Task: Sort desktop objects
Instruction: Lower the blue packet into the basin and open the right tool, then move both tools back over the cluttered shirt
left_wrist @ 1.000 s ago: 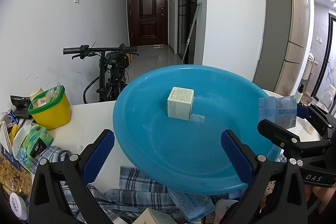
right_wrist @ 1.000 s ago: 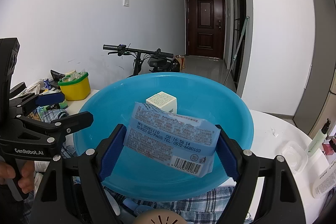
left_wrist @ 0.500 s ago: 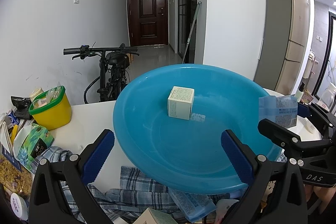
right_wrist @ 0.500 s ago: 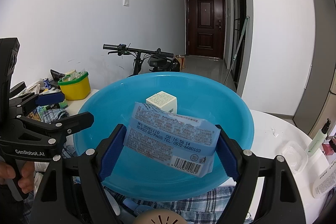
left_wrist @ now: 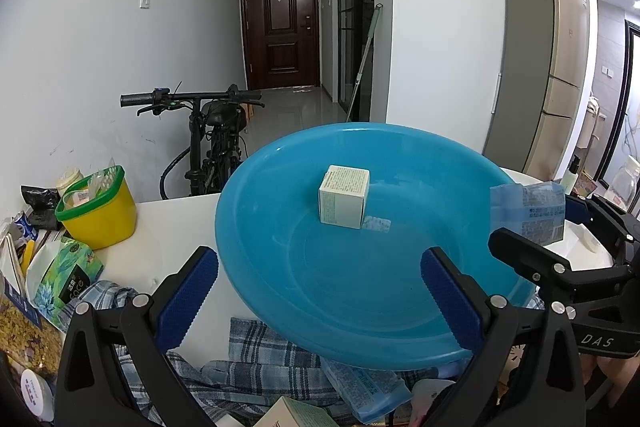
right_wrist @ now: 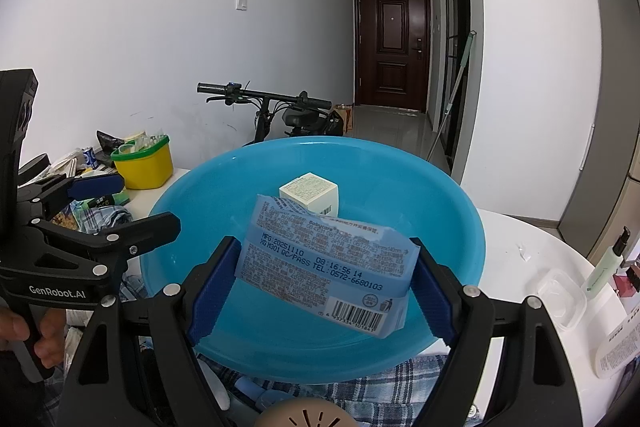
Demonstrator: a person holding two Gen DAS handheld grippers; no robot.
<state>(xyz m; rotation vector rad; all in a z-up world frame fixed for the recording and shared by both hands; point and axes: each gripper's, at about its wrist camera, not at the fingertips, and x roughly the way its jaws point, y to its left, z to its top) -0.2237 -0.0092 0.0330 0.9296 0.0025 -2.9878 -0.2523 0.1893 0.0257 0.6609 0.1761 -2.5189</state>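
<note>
A large round blue plastic basin [left_wrist: 360, 267] is seen on the white worktop [left_wrist: 168, 227]. A small white cardboard box [left_wrist: 344, 201] printed with fine text is found standing inside the basin, towards its far side. The right claw [right_wrist: 324, 287] is held above the near part of the basin, and a flat light-blue printed plastic packet [right_wrist: 328, 267] is pinched between its blue-padded fingers [right_wrist: 210, 283]. The left claw [left_wrist: 320, 297] is held spread at the basin's near left rim, with nothing between its fingers. A yellow plastic tub with a green rim [left_wrist: 98, 213] is noted left of the basin. Blue checked cloth [left_wrist: 256, 359] lies under the basin's near edge; a second packet there is only partly visible.
</note>
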